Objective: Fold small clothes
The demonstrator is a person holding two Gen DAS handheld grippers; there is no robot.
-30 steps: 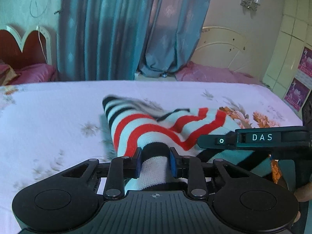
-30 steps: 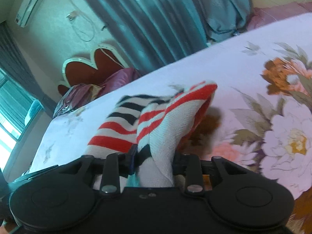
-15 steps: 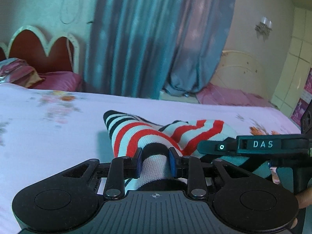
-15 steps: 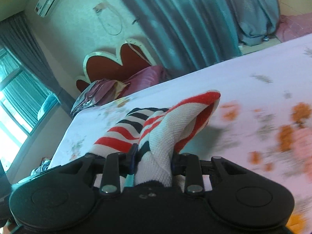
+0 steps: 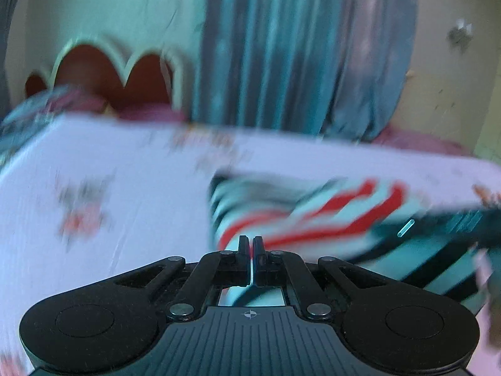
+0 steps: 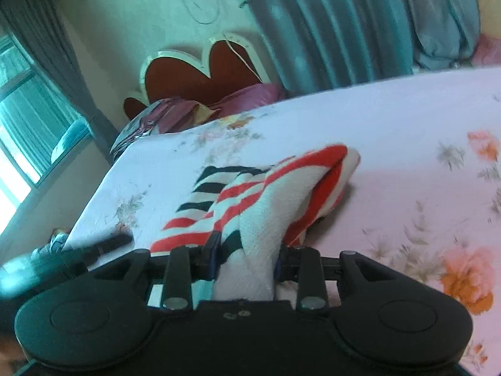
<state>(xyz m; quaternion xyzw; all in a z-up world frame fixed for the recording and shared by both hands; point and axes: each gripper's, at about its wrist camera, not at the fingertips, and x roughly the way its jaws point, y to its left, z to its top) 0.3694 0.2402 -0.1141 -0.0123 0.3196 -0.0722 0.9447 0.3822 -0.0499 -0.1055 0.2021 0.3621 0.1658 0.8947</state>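
A small knitted garment point(image 5: 328, 216) with red, black and white stripes hangs bunched just above the flowered bed sheet point(image 5: 125, 172). My left gripper point(image 5: 250, 244) is shut, its pads pressed together with no cloth showing between them; the garment lies just beyond its tips, heavily blurred. In the right wrist view my right gripper point(image 6: 245, 250) is shut on a thick fold of the garment point(image 6: 281, 194), which rises from the jaws and drapes forward onto the sheet point(image 6: 391, 125). The left gripper point(image 6: 103, 244) shows there as a dark blur at the left.
A red scalloped headboard point(image 6: 203, 75) with purple pillows point(image 6: 194, 109) stands at the bed's head. Teal curtains point(image 5: 297, 47) hang behind the bed. The bed's side edge point(image 6: 94, 194) drops toward a window wall at the left.
Both hands have swept sideways across the bed toward the headboard. The left jaws, which held a thick bunch of the garment, have closed fully together. The right keeps its grip.
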